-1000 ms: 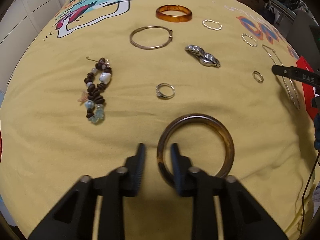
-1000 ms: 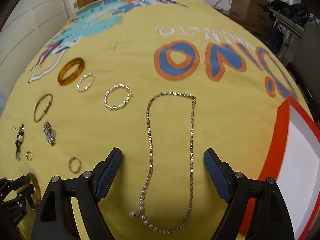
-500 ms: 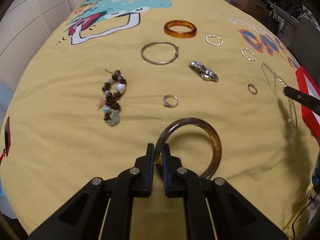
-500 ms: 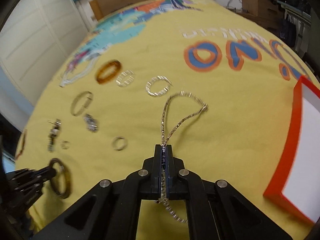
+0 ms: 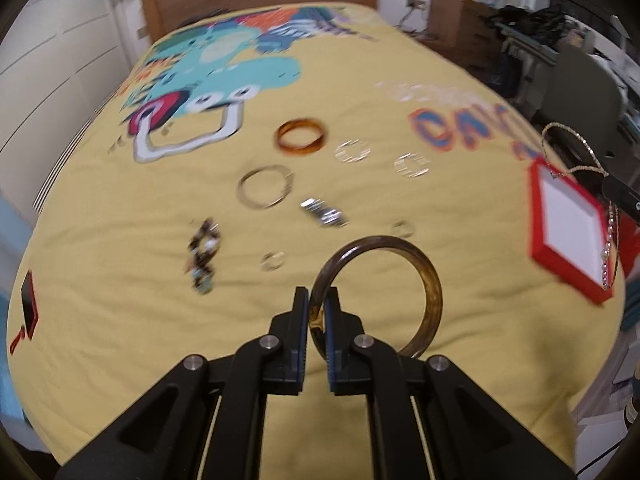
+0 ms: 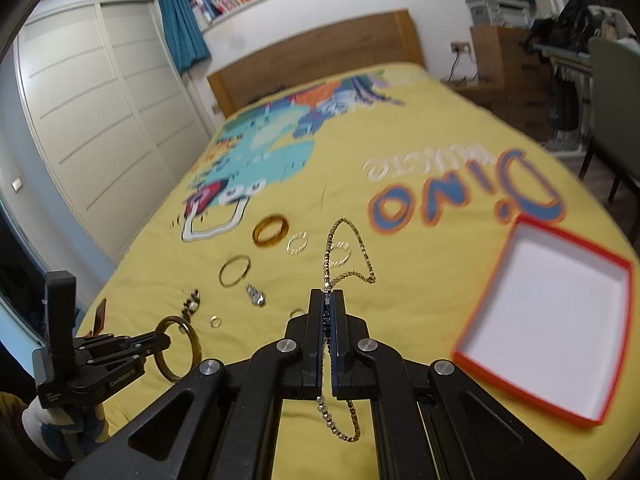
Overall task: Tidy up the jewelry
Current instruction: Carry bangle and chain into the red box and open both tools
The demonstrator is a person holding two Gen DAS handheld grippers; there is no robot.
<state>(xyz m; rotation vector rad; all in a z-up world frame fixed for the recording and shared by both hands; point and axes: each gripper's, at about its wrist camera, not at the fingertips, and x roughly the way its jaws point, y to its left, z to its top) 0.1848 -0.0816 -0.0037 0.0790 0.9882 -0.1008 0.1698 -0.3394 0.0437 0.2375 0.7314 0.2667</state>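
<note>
Lifted off the bedspread [image 6: 420,128]: necklace [image 6: 347,252] pinched in my right gripper [image 6: 328,304], bangle [image 5: 380,292] clamped in my left gripper [image 5: 316,304], red box [image 6: 552,308] nearer my right.

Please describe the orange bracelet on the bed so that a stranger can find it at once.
On the yellow bedspread, look just right of the white-outlined cartoon mouth. The amber bangle lies flat there, farthest toward the headboard. It alone is thick and translucent orange; its neighbours are thin silvery hoops.
</note>
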